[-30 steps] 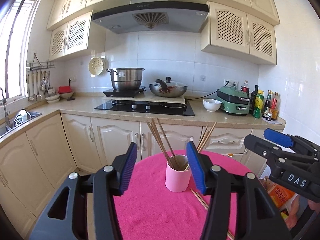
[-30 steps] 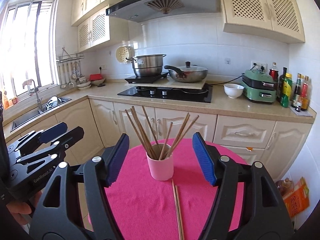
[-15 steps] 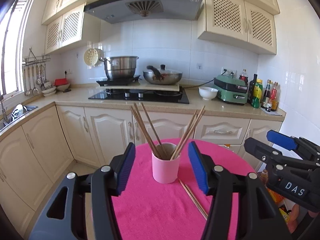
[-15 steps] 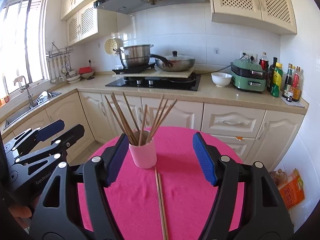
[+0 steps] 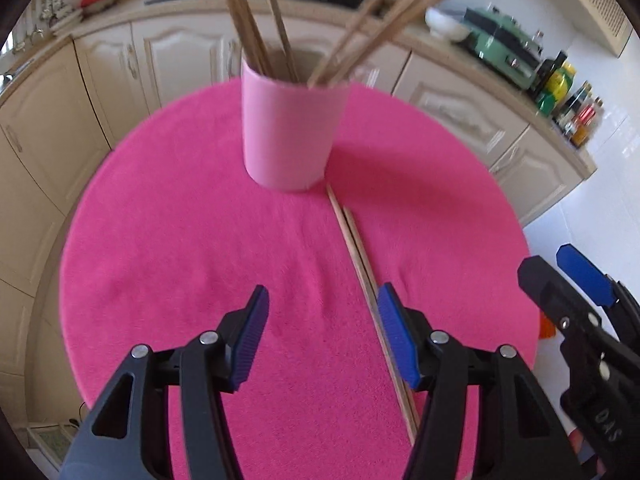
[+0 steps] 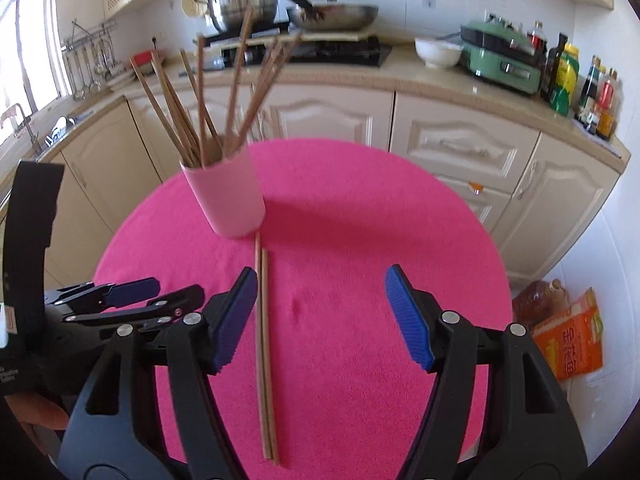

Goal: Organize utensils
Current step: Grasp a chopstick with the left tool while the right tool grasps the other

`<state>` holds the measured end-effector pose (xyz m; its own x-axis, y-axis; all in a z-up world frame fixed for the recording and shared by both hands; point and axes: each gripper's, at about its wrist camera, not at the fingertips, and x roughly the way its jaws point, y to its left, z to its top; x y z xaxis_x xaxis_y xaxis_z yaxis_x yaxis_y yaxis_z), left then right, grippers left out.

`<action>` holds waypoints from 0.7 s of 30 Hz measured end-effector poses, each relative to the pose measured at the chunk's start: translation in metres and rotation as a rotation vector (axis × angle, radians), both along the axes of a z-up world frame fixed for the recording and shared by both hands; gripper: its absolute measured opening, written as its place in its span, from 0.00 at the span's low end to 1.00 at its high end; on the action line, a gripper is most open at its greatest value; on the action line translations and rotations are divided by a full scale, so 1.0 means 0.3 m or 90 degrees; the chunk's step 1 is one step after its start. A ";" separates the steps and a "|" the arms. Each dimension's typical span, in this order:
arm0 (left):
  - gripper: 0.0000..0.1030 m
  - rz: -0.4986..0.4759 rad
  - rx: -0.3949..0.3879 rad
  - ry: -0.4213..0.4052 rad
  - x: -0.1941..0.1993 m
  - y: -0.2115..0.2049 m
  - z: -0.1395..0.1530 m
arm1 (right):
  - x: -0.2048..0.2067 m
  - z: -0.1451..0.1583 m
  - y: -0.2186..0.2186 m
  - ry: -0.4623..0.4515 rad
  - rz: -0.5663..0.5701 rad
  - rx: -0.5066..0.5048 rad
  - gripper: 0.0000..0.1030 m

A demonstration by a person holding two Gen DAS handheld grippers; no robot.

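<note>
A pink cup (image 5: 290, 132) (image 6: 228, 200) holding several wooden chopsticks stands on a round table with a pink cloth (image 5: 180, 240) (image 6: 360, 220). Two loose chopsticks (image 5: 362, 264) (image 6: 264, 340) lie side by side on the cloth, one end at the cup's base. My left gripper (image 5: 322, 330) is open and empty above the cloth, the pair just inside its right finger. My right gripper (image 6: 320, 316) is open and empty, the pair just inside its left finger. Each gripper shows in the other's view, the right (image 5: 572, 276) and the left (image 6: 132, 294).
Kitchen cabinets and a counter (image 6: 460, 80) with a stove, pots, a white bowl (image 6: 438, 52), a green appliance (image 6: 504, 60) and bottles stand behind the table. A sink is at the left. A bottle and an orange bag (image 6: 568, 336) are on the floor at the right.
Both grippers have tilted down and moved closer to the table. The cup and loose chopsticks now look larger, with the pair between each gripper's fingers. Both stay open.
</note>
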<state>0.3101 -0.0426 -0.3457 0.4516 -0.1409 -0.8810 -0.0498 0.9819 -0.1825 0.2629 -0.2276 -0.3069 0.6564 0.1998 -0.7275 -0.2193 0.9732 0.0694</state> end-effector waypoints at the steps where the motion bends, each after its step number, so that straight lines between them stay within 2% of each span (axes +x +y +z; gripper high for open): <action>1: 0.55 -0.001 0.011 0.019 0.018 -0.016 -0.026 | 0.008 -0.014 -0.008 0.011 0.001 0.001 0.64; 4: 0.55 -0.008 0.019 0.060 0.062 -0.073 -0.086 | 0.033 -0.053 -0.034 0.038 0.002 0.003 0.64; 9: 0.55 -0.016 0.062 0.114 0.123 -0.114 -0.160 | 0.084 -0.092 -0.064 0.062 0.003 0.011 0.64; 14: 0.56 -0.010 0.084 0.129 0.160 -0.134 -0.162 | 0.122 -0.112 -0.072 0.072 0.005 0.015 0.64; 17: 0.56 -0.007 0.112 0.158 0.195 -0.167 -0.166 | 0.142 -0.115 -0.078 0.076 0.001 0.015 0.64; 19: 0.48 -0.019 0.124 0.170 0.214 -0.185 -0.171 | 0.156 -0.117 -0.088 0.082 0.003 0.021 0.64; 21: 0.32 -0.035 0.139 0.168 0.208 -0.194 -0.172 | 0.167 -0.115 -0.090 0.083 0.011 0.016 0.64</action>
<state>0.3724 -0.1009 -0.3975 0.2006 0.0455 -0.9786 -0.0134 0.9990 0.0437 0.3129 -0.2545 -0.3413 0.5530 0.2297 -0.8009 -0.2234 0.9669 0.1231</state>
